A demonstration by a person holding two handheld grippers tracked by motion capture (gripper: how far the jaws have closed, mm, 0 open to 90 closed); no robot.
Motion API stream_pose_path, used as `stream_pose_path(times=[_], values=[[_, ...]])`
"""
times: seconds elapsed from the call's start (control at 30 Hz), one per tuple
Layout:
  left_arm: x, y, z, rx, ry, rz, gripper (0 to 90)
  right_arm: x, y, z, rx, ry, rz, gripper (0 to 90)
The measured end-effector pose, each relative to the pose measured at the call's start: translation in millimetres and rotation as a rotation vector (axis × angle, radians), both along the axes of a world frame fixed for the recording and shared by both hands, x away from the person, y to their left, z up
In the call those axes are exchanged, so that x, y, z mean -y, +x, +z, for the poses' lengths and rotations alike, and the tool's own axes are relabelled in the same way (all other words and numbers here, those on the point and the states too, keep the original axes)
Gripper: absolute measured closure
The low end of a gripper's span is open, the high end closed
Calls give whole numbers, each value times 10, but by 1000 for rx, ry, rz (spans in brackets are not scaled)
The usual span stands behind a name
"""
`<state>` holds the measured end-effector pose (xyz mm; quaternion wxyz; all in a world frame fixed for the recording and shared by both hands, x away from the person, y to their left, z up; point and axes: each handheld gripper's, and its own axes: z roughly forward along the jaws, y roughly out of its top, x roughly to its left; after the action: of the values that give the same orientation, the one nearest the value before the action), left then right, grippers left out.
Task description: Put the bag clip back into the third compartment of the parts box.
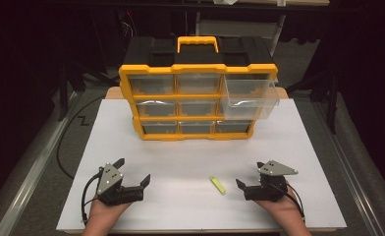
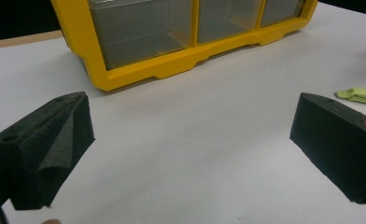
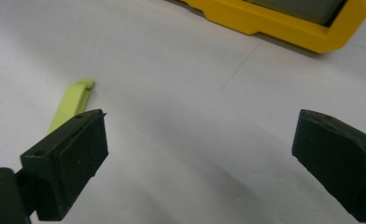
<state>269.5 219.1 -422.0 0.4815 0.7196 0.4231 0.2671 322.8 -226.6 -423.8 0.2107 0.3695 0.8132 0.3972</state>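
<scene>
A small lime-green clip-like piece (image 1: 217,185) lies flat on the white table top (image 1: 190,152), between my two grippers and nearer the right one. My left gripper (image 1: 134,169) rests at the front left, open, with bare table between its jaws (image 2: 190,112); the green piece (image 2: 358,95) lies beyond its right jaw. My right gripper (image 1: 249,174) sits at the front right, also open and holding nothing (image 3: 202,126). The green piece (image 3: 71,105) lies just past its left jaw, partly hidden behind it.
A yellow and black drawer organizer (image 1: 198,93) with clear drawers stands at the back of the table; its yellow base (image 2: 172,65) (image 3: 274,23) shows in both gripper views. Its top right drawer (image 1: 249,98) is pulled out. The surroundings are dark floor.
</scene>
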Motion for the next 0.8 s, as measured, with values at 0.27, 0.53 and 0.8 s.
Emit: stream_pose_path(times=[0.27,0.53,0.8], values=[[0,4,1,1,-3,-5,7,-222,-61,-20,-46,1,82,130],[3,5,3,5,-13,-8,7,-397,-105,-6,-77,27,111,220],[9,1,10,13,-11,-19,7,-608,-108,10,-74,37,134,466]])
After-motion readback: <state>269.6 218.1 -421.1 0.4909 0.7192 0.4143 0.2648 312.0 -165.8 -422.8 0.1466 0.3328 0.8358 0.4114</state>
